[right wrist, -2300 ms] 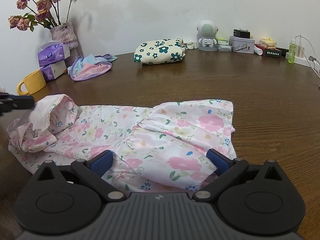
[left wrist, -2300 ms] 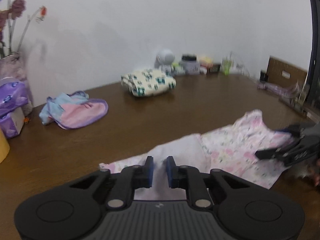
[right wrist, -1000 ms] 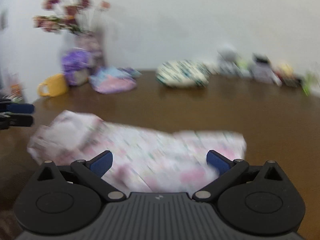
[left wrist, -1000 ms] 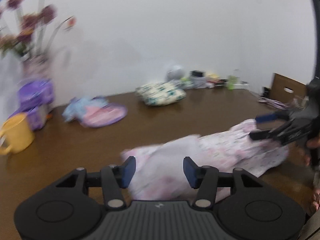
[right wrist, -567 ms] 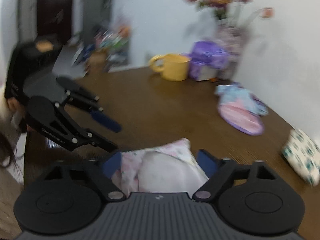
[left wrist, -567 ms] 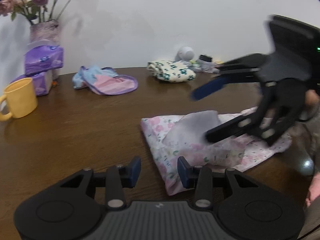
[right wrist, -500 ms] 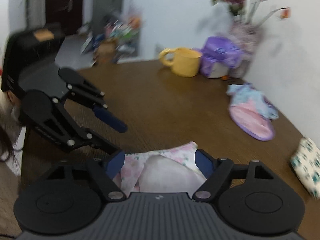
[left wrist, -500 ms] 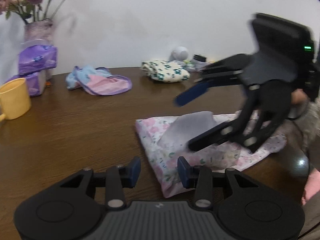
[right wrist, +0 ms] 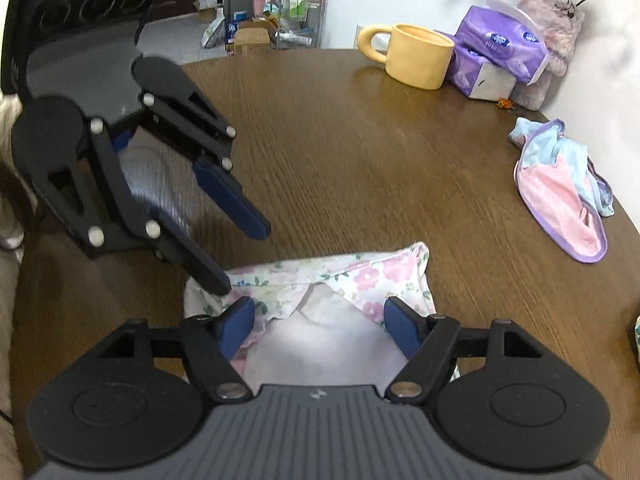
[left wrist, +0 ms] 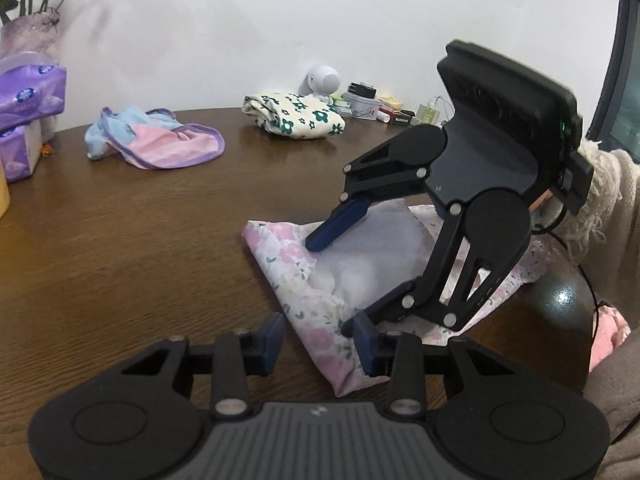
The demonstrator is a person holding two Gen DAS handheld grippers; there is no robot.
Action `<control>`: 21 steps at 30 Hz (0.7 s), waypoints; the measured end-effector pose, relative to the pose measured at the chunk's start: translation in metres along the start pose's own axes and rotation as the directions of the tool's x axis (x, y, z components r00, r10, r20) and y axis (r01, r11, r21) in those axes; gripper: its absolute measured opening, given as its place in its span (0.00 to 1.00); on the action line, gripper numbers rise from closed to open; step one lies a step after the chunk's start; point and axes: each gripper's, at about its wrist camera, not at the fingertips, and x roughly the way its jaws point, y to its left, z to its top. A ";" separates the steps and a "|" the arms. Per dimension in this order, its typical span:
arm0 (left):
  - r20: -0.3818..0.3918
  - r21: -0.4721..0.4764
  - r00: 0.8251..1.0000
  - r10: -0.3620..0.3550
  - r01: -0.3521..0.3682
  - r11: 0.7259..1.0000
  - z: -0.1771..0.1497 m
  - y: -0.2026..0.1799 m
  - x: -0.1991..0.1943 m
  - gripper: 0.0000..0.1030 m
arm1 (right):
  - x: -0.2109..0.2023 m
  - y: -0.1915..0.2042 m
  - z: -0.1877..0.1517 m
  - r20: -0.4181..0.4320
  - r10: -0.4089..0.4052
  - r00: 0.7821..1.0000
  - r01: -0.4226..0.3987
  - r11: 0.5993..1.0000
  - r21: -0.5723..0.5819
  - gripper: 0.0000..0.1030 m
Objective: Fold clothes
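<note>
Two grippers, left gripper (left wrist: pixel 320 338) part-open and empty, right gripper (right wrist: pixel 320 322) closing around the floral garment (left wrist: pixel 304 280), should be aligned before the fold is pressed flat on the counter (left wrist: pixel 140 240).

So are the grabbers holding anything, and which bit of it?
Nothing is gripped yet. The jaws of the right gripper are closing around the folded end of the flowery garment; those of the left gripper straddle its corner without pressing.

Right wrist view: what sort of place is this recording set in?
Most likely a lived-in home, at a dining or living room table. The brown wooden table carries a yellow mug, purple tissue packs and loose clothes, with a cluttered storage rack behind.
</note>
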 end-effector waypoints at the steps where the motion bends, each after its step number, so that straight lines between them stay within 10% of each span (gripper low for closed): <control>1: 0.001 0.003 1.000 -0.005 0.005 1.000 0.001 0.001 0.000 0.35 | 0.001 0.000 -0.002 -0.002 0.000 1.000 0.000 1.000 0.000 0.71; 21: -0.034 0.066 0.999 -0.021 0.023 0.998 0.006 -0.008 0.018 0.29 | -0.045 -0.003 -0.029 0.037 -0.037 0.999 0.036 0.999 0.032 0.72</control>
